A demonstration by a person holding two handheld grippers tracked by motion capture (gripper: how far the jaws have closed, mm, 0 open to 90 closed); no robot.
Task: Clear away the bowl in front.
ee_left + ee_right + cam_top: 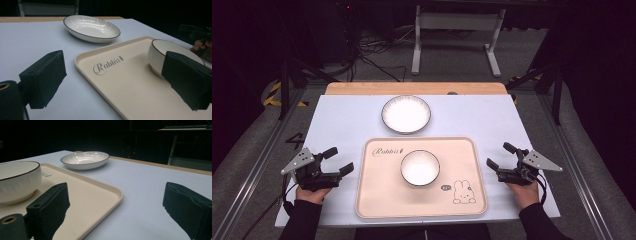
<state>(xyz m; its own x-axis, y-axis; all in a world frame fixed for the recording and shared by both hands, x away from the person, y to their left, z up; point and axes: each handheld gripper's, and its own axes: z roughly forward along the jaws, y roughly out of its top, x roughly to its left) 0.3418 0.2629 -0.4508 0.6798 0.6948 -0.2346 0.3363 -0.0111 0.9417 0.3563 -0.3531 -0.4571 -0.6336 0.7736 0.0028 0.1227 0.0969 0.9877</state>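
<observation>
Dark sleeves are worn on both forearms, reaching to the wrists. Each hand carries a black tool: the left tool (338, 161) and the right tool (501, 155) are built alike — a blocky black body, two jaws padded in matt black foam, and a grey three-cornered plate on top, dotted with small holes. A black cable is seen trailing from each tool. In the gripper views, the pads (45, 77) are shown as thick, squared blocks, and a brass-coloured ringed hole (8, 220) is set into the black housing beside one jaw.
</observation>
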